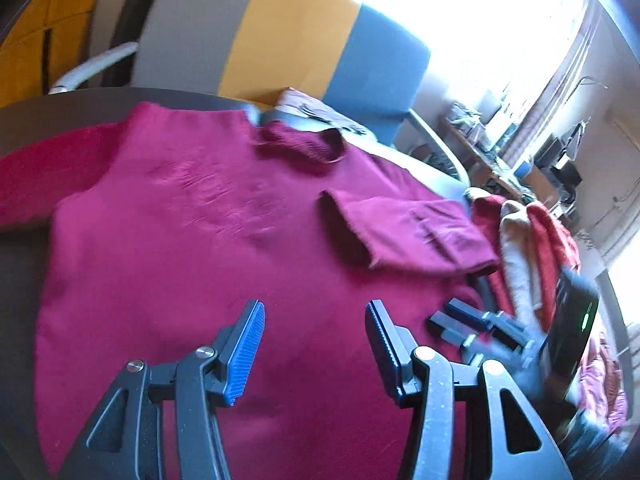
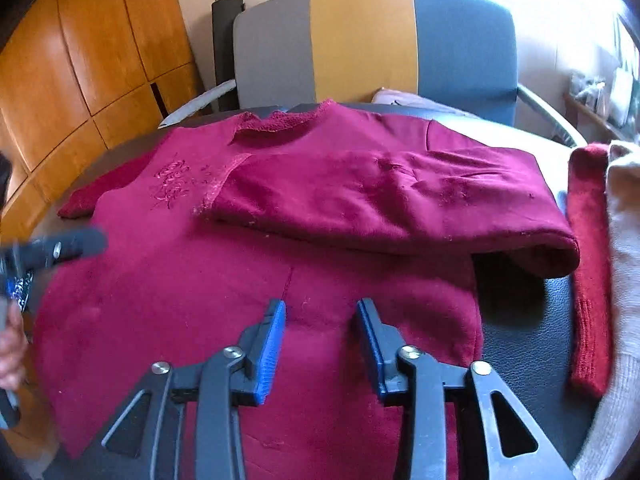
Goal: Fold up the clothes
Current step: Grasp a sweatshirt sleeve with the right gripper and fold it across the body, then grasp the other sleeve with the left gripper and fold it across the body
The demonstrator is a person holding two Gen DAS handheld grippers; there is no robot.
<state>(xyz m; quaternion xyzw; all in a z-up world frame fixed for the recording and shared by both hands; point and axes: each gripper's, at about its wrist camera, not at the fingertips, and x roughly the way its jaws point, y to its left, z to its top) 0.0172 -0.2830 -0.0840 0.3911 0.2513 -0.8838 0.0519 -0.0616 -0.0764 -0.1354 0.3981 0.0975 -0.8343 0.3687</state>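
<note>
Left-wrist view looks down on a magenta knitted sweater spread flat on a dark leather-look tabletop, its collar toward the far edge and one sleeve folded back across its chest. Over the sweater's near hem the left gripper hangs with its blue-padded jaws spread wide and nothing between them. Just past the sweater's side edge, the right gripper shows blurred, low over the cloth; from its own camera, the right gripper has its jaws parted over the sweater's lower front, gripping nothing, though I cannot tell whether the pads brush the fabric. Beside the sweater on that same side lies a pile of dark red and cream knitwear. Beyond the sweater's collar stands a chair with a grey, yellow and blue panelled back, and wooden cabinet doors rise behind it.
</note>
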